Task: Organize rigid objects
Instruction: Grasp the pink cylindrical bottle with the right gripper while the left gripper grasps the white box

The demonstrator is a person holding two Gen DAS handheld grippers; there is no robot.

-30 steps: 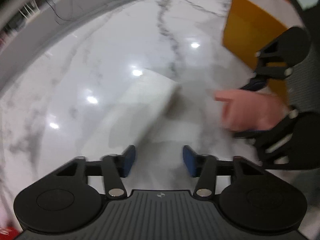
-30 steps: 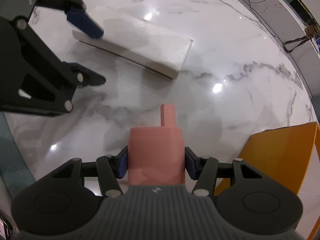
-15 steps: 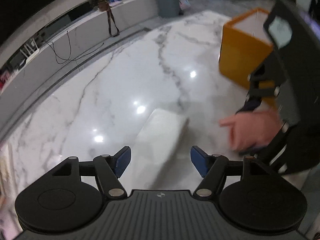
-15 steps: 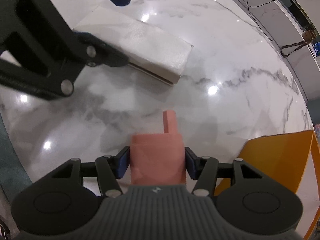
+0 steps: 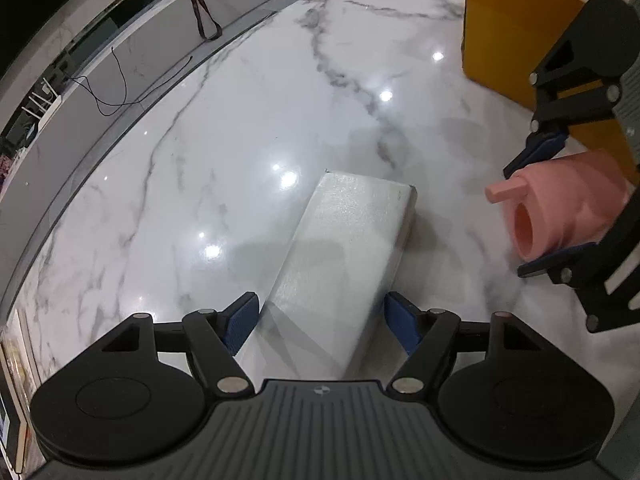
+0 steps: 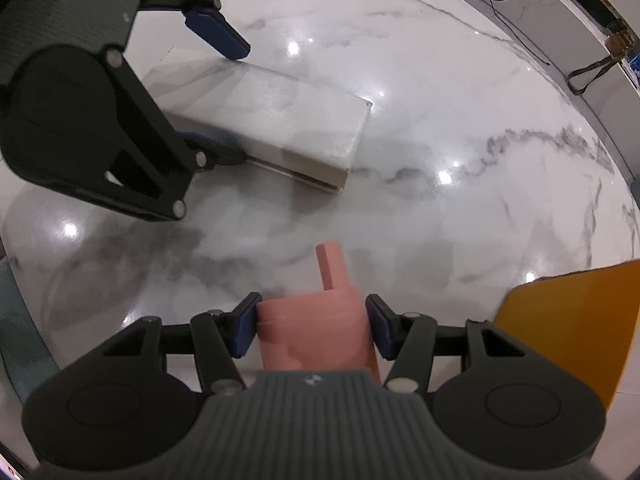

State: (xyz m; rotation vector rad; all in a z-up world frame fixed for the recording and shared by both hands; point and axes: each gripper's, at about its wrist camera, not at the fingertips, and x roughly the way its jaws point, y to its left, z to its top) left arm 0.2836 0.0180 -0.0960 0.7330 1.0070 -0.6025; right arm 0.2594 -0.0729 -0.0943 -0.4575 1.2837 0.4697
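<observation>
The marble tabletop (image 5: 240,140) carries an orange bin (image 5: 504,32) at its far right and a flat white block (image 5: 344,248) lying near the middle, well apart from the bin.

Left hand-held gripper (image 5: 322,322): pointed steeply down over the near end of the white block. Its jaws have just been opening and now stand wide, one blue pad on each long side of the block; a gap shows between pads and block, so nothing is gripped yet. In the right wrist view one pad sits low beside the block's near edge and the other is clear above its far edge.

Right hand-held gripper (image 6: 312,330): closed on a pink cylindrical part (image 6: 316,332) with a projecting stub, held off the tabletop, near the bin and just beside the white block's far end.

Risks, as judged:
- The block nearly fills the left jaws' span. A slightly skewed descent could land a pad on its top face, or push the block across the glossy tabletop rather than straddle it.
- The grip is set at one end of a long block; on lifting, the free end may droop or twist out.
- The two hand-held grippers work close together; a lift of the block could strike the pink part.
</observation>
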